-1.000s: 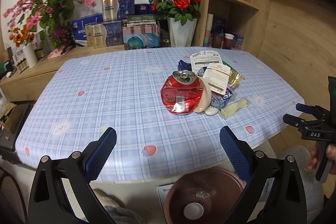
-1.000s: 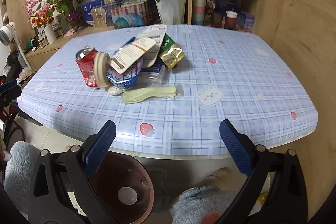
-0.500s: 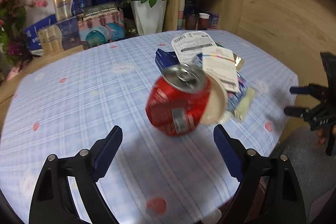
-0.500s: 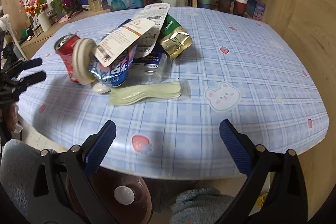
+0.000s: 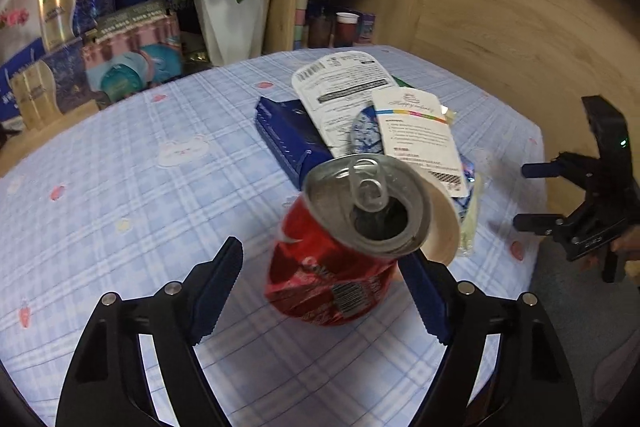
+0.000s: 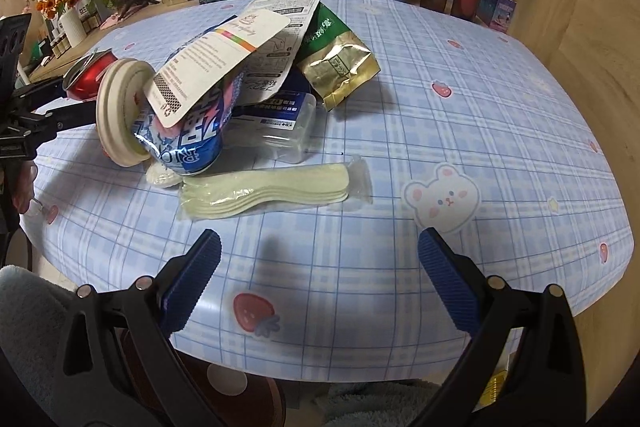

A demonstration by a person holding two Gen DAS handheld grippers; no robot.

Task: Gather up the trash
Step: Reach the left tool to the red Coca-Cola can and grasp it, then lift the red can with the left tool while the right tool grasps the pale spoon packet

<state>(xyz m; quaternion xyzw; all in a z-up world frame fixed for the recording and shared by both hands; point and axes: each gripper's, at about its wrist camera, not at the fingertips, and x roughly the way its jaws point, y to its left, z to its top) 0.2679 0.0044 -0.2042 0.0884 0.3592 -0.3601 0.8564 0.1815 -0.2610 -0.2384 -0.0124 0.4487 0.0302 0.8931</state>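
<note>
Left claw (image 5: 320,283) straddled the crushed red can (image 5: 340,251), which stood tilted on the tabletop (image 5: 120,187) at the near end of the trash pile. Jaws were closing with the can between them; the left pad (image 5: 216,287) stood clear of the can wall, the right pad (image 5: 424,299) sat partly hidden behind the can, contact there not readable. No grip yet, as far as the views showed.

Right claw (image 6: 318,279) hung wide and empty over the tabletop edge, with the sleeve of flat pale utensils (image 6: 268,191) just ahead of it.

Rest of pile: a cream disc (image 6: 120,115) leaned against the can's far side, a blue foil pouch (image 6: 192,143) and white cards (image 6: 224,59) stacked over it, a clear plastic box (image 6: 280,131) and a green-gold packet (image 6: 340,67) behind. A brown bin (image 6: 224,395) showed below the tabletop edge.

Notes on doing the grasp well (judgement):
- Dented wall is uneven and will give further; close across the can's middle, below the rim, so it does not squirt out
- Keep the right pad between can and disc, not behind the disc, or the disc comes along or tips the pouch and cards
- Lift straight up before swinging toward the bin; the can leans, and dragging could topple the stack
- Opening faces up; keep it roughly so in case of dregs
</note>
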